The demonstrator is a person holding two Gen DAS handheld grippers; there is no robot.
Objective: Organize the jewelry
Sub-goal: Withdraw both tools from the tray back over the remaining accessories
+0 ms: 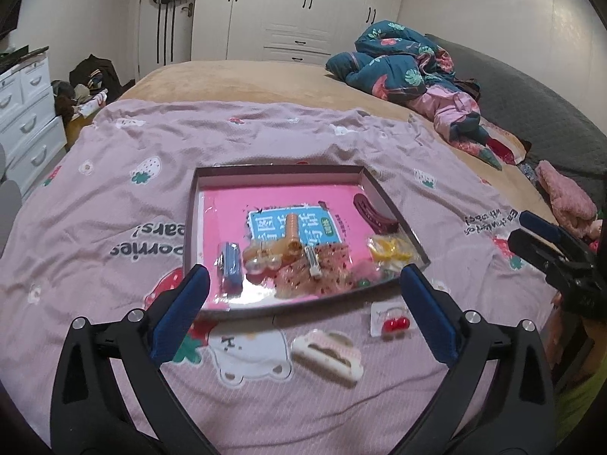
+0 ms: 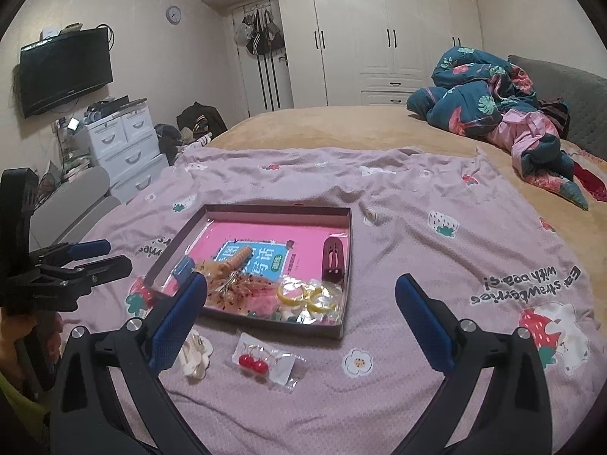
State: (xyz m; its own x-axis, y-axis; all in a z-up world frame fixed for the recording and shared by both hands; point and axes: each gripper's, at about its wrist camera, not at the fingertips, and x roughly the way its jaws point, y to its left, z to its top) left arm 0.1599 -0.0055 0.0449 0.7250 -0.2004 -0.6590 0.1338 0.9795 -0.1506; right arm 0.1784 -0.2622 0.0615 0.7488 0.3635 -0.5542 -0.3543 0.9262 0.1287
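Observation:
A shallow dark box with a pink floor lies on the pink bedspread and holds several hair clips and packets, among them a dark red clip and yellow hoops. In front of the box lie a cream hair claw and a packet of red cherry earrings. My left gripper is open and empty above the claw. My right gripper is open and empty above the earrings.
The pink bedspread covers the near part of a bed. A crumpled blue quilt lies at the far right. White drawers and a wall TV stand left.

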